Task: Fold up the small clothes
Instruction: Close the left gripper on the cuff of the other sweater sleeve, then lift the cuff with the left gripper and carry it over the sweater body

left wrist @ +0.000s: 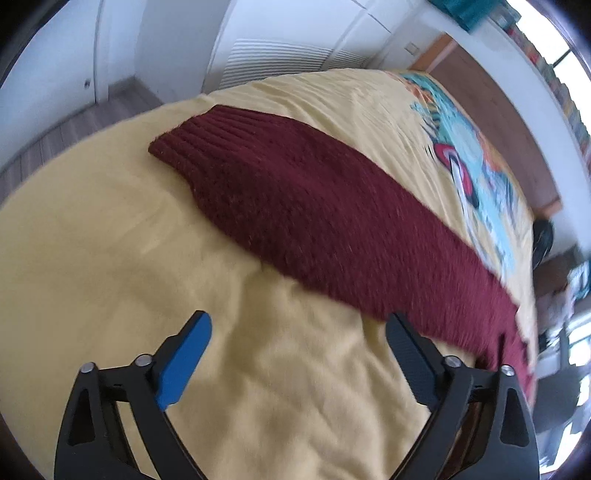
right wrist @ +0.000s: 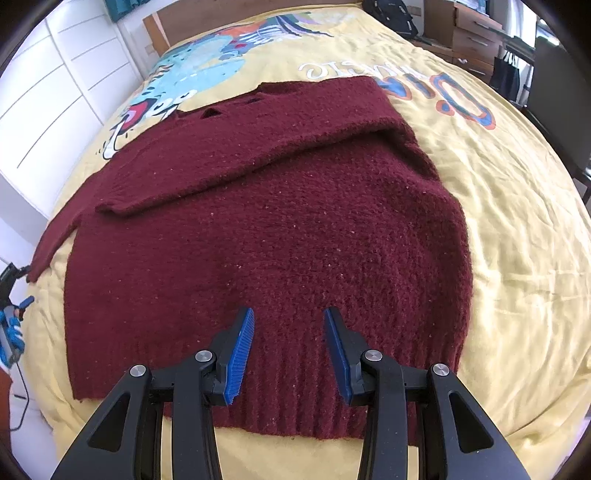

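Observation:
A dark red knitted sweater (right wrist: 273,236) lies flat on a yellow bedspread (right wrist: 517,258). Its right sleeve (right wrist: 236,162) is folded across the chest. Its left sleeve (left wrist: 306,206) stretches out straight to the side. My right gripper (right wrist: 288,314) is open and empty, hovering over the ribbed hem (right wrist: 295,398). My left gripper (left wrist: 299,321) is wide open and empty above bare bedspread (left wrist: 110,240), just short of the outstretched sleeve. The left gripper's tip also shows at the left edge of the right wrist view (right wrist: 18,295).
The bedspread has a colourful cartoon print (right wrist: 207,74) near the wooden headboard (right wrist: 173,18). White wardrobe doors (right wrist: 48,85) stand at the bed's left. A wooden drawer unit (right wrist: 472,33), a black bag (right wrist: 391,14) and a dark chair (right wrist: 557,96) stand on the right.

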Available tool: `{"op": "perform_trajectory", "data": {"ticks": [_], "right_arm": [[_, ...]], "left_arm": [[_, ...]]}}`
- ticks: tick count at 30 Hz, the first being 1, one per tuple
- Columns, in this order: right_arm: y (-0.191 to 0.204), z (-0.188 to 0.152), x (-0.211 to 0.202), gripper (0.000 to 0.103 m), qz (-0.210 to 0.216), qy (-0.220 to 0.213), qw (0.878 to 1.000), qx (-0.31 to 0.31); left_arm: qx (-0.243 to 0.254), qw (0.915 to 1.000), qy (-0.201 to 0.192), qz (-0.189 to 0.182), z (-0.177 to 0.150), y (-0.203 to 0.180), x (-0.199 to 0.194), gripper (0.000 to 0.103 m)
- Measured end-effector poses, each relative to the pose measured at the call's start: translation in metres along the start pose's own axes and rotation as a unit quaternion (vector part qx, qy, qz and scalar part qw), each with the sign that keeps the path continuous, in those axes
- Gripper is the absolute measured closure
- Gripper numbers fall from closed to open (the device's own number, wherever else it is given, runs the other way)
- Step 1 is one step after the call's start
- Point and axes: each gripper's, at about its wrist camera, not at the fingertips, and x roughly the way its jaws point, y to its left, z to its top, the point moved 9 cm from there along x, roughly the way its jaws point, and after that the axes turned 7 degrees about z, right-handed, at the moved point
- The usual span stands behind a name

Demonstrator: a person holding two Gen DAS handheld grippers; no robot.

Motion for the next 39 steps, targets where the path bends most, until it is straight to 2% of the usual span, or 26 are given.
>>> {"op": "perform_trajectory", "data": {"ticks": [4, 7, 9, 16, 19, 24, 26, 31, 39], "right_arm": [[-0.004, 0.001, 0.001, 0.062, -0.006, 0.001, 1.0, 0.0], [-0.008, 0.001, 0.002, 0.062, -0.01, 0.003, 1.0, 0.003], [-0.011, 0.002, 0.004, 0.062, -0.012, 0.005, 1.0, 0.005], [-0.014, 0.001, 0.007, 0.062, -0.016, 0.01, 1.0, 0.006], [-0.015, 0.002, 0.007, 0.062, -0.016, 0.01, 1.0, 0.006], [-0.019, 0.003, 0.005, 0.062, -0.017, 0.007, 1.0, 0.009], [-0.02, 0.003, 0.004, 0.062, -0.016, 0.006, 1.0, 0.012], [-0.024, 0.0, 0.004, 0.062, -0.012, 0.004, 1.0, 0.016], [-0.039, -0.005, -0.003, 0.062, -0.001, -0.005, 0.999, 0.033]], "left_arm": [[-0.058, 0.9978, 0.006, -0.031, 0.019, 0.017, 0.009, 0.019], [-0.099, 0.9932, 0.006, -0.06, 0.034, 0.029, 0.012, 0.028], [-0.127, 0.988, 0.006, -0.087, 0.043, 0.035, 0.014, 0.039], [-0.208, 0.9634, -0.012, -0.168, 0.068, 0.056, 0.016, 0.054], [-0.223, 0.9567, -0.016, -0.186, 0.073, 0.059, 0.015, 0.064], [-0.223, 0.9592, -0.009, -0.174, 0.079, 0.057, 0.011, 0.084], [-0.221, 0.9609, -0.008, -0.166, 0.08, 0.054, 0.009, 0.087], [-0.198, 0.968, -0.011, -0.154, 0.076, 0.041, 0.003, 0.09], [-0.176, 0.972, -0.016, -0.155, 0.083, -0.001, -0.008, 0.091]]}}
